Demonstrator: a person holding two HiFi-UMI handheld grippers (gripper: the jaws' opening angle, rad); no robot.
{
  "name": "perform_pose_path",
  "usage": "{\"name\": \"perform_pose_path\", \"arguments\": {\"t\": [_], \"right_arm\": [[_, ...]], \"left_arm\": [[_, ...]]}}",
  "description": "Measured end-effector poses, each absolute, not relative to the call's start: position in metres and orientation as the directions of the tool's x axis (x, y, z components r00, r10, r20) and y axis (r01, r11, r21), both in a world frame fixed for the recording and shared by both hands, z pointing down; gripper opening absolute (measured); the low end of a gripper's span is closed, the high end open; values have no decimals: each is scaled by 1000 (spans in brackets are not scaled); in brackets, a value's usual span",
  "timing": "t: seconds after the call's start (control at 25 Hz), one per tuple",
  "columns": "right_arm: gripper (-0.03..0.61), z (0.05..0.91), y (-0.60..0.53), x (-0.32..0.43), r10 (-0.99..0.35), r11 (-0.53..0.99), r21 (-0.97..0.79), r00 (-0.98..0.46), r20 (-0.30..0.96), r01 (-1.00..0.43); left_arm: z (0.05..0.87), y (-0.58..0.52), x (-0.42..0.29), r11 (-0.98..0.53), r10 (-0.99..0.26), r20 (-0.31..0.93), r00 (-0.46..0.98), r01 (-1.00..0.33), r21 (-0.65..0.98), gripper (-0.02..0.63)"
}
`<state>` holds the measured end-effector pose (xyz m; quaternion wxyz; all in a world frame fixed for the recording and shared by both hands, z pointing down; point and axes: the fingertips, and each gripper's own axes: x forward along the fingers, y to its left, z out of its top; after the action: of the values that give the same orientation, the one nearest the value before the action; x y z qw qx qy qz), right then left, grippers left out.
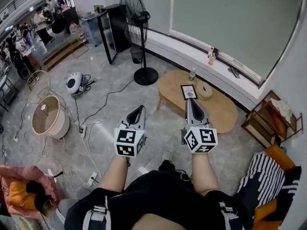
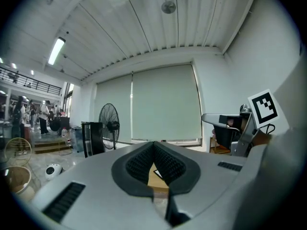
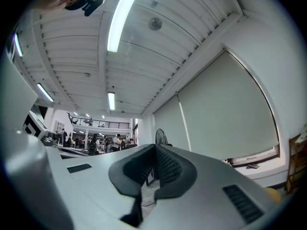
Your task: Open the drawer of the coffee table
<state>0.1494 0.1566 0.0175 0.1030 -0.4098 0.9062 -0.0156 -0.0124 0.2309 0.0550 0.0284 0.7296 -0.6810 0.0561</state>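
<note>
Approach phase. Left tongs (image 1: 139, 108) and right tongs (image 1: 192, 101) are both pinched fully together with nothing in either. They are held out in the air, with the worktop (image 1: 221, 111) ahead and lower, in line with the right pair. The drawer isn't visible from above and is probably under the top's rim. The person should crouch, find the pull, spread one pair before contact, then draw straight out and level.

Worktop: low oval of smooth pale wood, carrying a framed card (image 1: 189, 91), a round box (image 1: 205, 91) and a bottle (image 1: 192, 74). Floor (image 1: 115, 71): grey, polished.
</note>
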Motion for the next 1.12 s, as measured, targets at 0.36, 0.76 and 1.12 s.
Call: {"name": "perform_pose_path", "arguments": {"t": [0.36, 0.76, 1.12], "right_arm": [[15, 6, 3, 121, -739, 671, -93, -652, -172, -736], [15, 25, -152, 133, -755, 655, -128, -644, -123, -745], [15, 44, -212, 141, -768, 640, -126, -635, -82, -758]], "left_arm": [[32, 77, -38, -59, -993, 107, 52, -996, -59, 20], [40, -80, -25, -75, -985, 160, 61, -994, -81, 20], [59, -148, -20, -95, -977, 199, 79, -993, -72, 20]]}}
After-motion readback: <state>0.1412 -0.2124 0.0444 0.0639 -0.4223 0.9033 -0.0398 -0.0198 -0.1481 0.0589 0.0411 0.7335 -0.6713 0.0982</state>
